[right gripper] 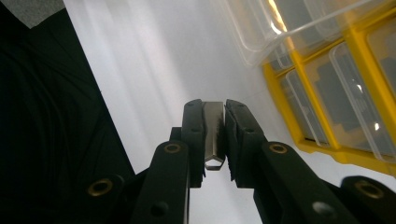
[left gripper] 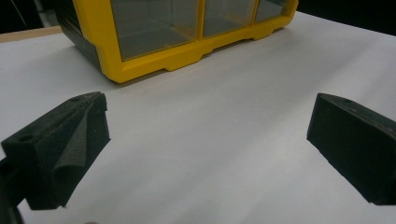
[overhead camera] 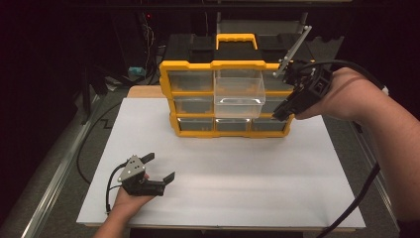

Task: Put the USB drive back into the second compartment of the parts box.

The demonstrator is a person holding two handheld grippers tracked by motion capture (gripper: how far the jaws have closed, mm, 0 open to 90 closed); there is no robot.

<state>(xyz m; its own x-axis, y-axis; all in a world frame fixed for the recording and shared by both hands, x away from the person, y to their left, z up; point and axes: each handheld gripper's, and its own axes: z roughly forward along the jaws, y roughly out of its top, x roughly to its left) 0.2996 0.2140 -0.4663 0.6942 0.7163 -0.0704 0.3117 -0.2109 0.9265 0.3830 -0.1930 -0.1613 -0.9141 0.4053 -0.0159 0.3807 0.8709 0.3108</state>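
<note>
A yellow-framed organizer [overhead camera: 189,65] with clear drawers stands at the back of the white table top [overhead camera: 223,168]. Its middle drawer [overhead camera: 239,94] is pulled out toward me and looks empty. My right gripper [overhead camera: 280,114] hangs in front of the organizer's right side, jaws pointing down. In the right gripper view it [right gripper: 214,135] is shut on a small flat metal piece [right gripper: 214,140], with the organizer [right gripper: 322,140] and the pulled-out drawer [right gripper: 280,32] beside it. My left gripper [overhead camera: 161,167] rests at the front left, open. Nothing is between its fingers [left gripper: 70,140] in the left gripper view.
A thin grey strip [overhead camera: 295,48] stands up from the top of the right gripper. The organizer's lower drawers [left gripper: 154,23] are closed. Black cables [overhead camera: 356,198] trail off both grippers. Dark equipment stands behind the organizer, and a metal rail [overhead camera: 54,183] runs along the left.
</note>
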